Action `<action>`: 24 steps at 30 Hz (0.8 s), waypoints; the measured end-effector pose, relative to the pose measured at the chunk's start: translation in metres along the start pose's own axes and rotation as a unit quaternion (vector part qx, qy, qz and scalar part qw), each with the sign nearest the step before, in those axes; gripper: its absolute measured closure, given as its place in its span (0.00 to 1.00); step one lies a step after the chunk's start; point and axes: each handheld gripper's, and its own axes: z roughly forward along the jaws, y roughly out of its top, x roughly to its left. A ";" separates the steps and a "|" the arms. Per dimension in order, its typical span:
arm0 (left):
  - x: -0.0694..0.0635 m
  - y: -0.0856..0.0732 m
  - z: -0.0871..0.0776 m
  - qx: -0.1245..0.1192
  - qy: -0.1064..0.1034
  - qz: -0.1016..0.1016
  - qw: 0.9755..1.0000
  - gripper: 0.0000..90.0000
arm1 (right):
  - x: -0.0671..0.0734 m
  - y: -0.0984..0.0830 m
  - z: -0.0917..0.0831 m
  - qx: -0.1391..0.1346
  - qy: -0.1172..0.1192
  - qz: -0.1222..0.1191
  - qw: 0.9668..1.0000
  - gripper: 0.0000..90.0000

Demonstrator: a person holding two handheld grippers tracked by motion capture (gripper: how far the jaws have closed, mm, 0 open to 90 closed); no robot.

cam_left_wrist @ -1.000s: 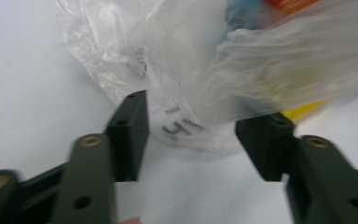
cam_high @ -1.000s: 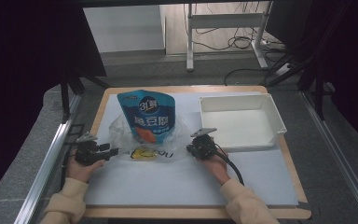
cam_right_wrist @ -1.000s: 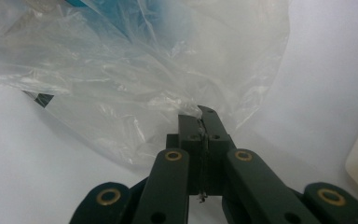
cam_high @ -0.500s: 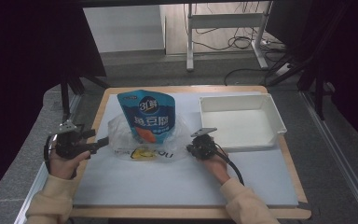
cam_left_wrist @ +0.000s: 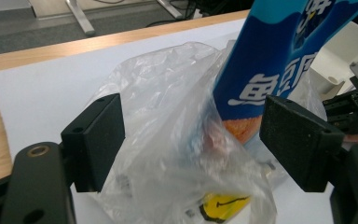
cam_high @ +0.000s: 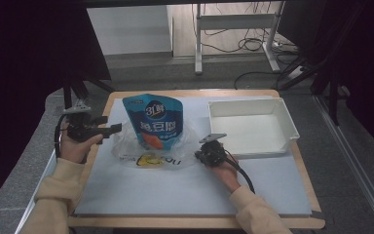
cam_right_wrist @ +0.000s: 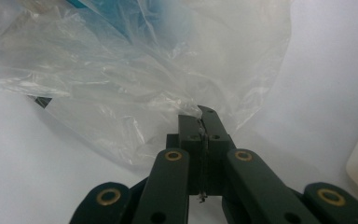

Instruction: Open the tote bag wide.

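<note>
Beside the white tray (cam_high: 282,127), the right tool (cam_high: 200,155) pinches the plastic bag (cam_high: 126,146); left tool (cam_high: 114,128) gapes.

Colours on the bench: blue pouch, clear bag, white tray, black tongs.

Pouch (cam_high: 154,122): deep blue, white characters across the front, a round white-ringed emblem near the top, an orange patch low down. Plastic bag (cam_high: 126,146): clear with a milky sheen, dark lettering and a yellow mark with a black line printed near its bottom. Tray (cam_high: 277,117): plain white. Bench (cam_high: 117,95): pale wood rim under a light bluish-white sheet. Left tongs (cam_high: 112,129) and right tongs (cam_high: 198,156): matt black, brass-coloured rivets, grey top plates. Sleeves (cam_high: 53,195): cream.
</note>
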 end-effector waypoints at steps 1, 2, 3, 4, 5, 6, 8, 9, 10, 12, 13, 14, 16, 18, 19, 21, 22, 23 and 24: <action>0.000 0.002 0.003 0.004 -0.002 0.000 1.000 0.24 | 0.000 0.000 0.000 0.001 -0.001 0.001 1.000 0.99; 0.000 0.003 0.005 0.009 -0.002 0.002 1.000 0.24 | 0.000 0.000 0.000 0.001 0.000 0.002 1.000 0.99; 0.000 0.003 0.007 0.013 -0.001 0.004 1.000 0.25 | 0.001 0.000 0.000 0.001 0.000 0.002 1.000 0.99; 0.000 0.003 0.010 0.018 0.000 0.006 1.000 0.25 | 0.001 0.000 0.000 0.001 0.000 0.003 1.000 0.99; 0.002 0.002 0.013 0.023 -0.001 0.004 1.000 0.25 | 0.001 0.000 0.000 0.001 -0.001 0.002 1.000 0.99; 0.003 0.001 0.017 0.026 -0.006 0.003 1.000 0.25 | 0.001 0.000 0.000 0.001 -0.001 0.001 1.000 0.99; 0.004 -0.001 0.023 0.036 -0.010 0.004 0.999 0.26 | 0.001 0.000 0.000 0.001 -0.001 0.001 1.000 0.99; 0.004 -0.002 0.025 0.041 -0.007 0.006 0.999 0.27 | 0.001 0.000 0.000 0.001 -0.001 0.001 1.000 0.99; 0.005 -0.003 0.028 0.047 -0.005 0.008 0.999 0.28 | 0.001 0.000 0.000 0.001 -0.002 0.001 1.000 0.99; 0.005 -0.005 0.034 0.056 -0.001 0.014 0.998 0.35 | 0.001 0.000 0.000 0.000 -0.001 0.001 1.000 0.99; 0.005 -0.006 0.036 0.060 0.004 0.020 0.998 0.39 | 0.001 0.000 0.000 0.001 -0.001 0.001 1.000 0.99; 0.005 -0.007 0.038 0.064 0.011 0.026 0.998 0.45 | 0.001 0.000 0.000 0.001 0.000 0.002 1.000 0.99; 0.005 -0.008 0.040 0.066 0.013 0.028 0.997 0.59 | 0.001 0.000 0.000 0.000 0.000 0.002 1.000 0.99; 0.004 -0.008 0.041 0.067 0.018 0.032 0.997 0.72 | 0.001 0.000 0.000 0.000 0.000 0.002 1.000 0.99; 0.004 -0.008 0.041 0.065 0.018 0.032 0.997 0.77 | 0.001 0.000 0.000 0.000 0.000 0.001 1.000 0.99; 0.005 -0.008 0.041 0.061 0.017 0.030 0.998 0.85 | 0.001 0.000 0.000 0.000 0.000 0.001 1.000 0.99; 0.005 -0.008 0.041 0.060 0.018 0.029 0.998 0.88 | 0.001 0.000 0.000 0.000 0.000 0.001 1.000 0.99; 0.005 -0.008 0.041 0.061 0.019 0.029 0.998 0.91 | 0.001 0.000 0.000 0.000 0.000 0.001 1.000 0.99; 0.006 -0.008 0.041 0.061 0.021 0.029 0.998 0.94 | 0.001 0.000 0.000 0.000 0.000 0.001 1.000 0.99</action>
